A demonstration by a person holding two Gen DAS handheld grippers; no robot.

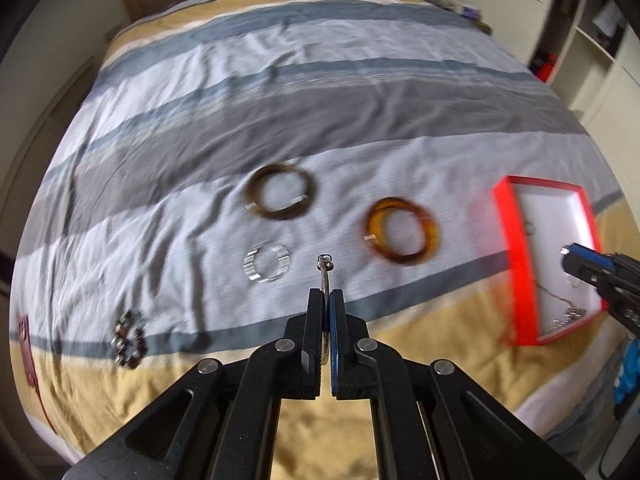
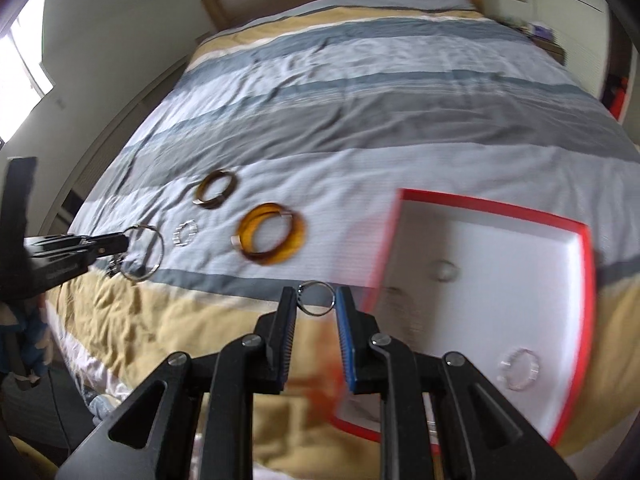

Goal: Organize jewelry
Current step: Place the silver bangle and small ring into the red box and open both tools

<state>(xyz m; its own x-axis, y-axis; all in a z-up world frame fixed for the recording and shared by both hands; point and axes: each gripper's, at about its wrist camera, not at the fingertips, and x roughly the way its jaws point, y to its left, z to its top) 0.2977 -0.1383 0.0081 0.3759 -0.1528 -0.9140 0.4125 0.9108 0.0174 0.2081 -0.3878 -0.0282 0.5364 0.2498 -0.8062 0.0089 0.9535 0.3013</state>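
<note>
I find the red-rimmed white tray [image 2: 576, 228] on the striped bedspread [image 2: 360, 120], to my right. It holds a crystal bracelet [image 2: 519, 369], a ring [image 2: 445, 271], and a chain [image 1: 560, 304] near one corner; motion blur hides further contents. My right gripper [image 2: 317, 300] is at the tray's edge, its jaws narrowly apart and pinching a small silver ring [image 2: 316, 298] between them. My left gripper [image 1: 326, 300] has its jaws closed on a thin metal hoop [image 2: 144, 252], which I see edge-on in its own camera. On the bedspread lie a dark bangle [image 1: 280, 192], an amber bangle [image 1: 402, 232], a second crystal bracelet [image 1: 267, 262] and a beaded bracelet [image 1: 129, 339], all blurred.
</note>
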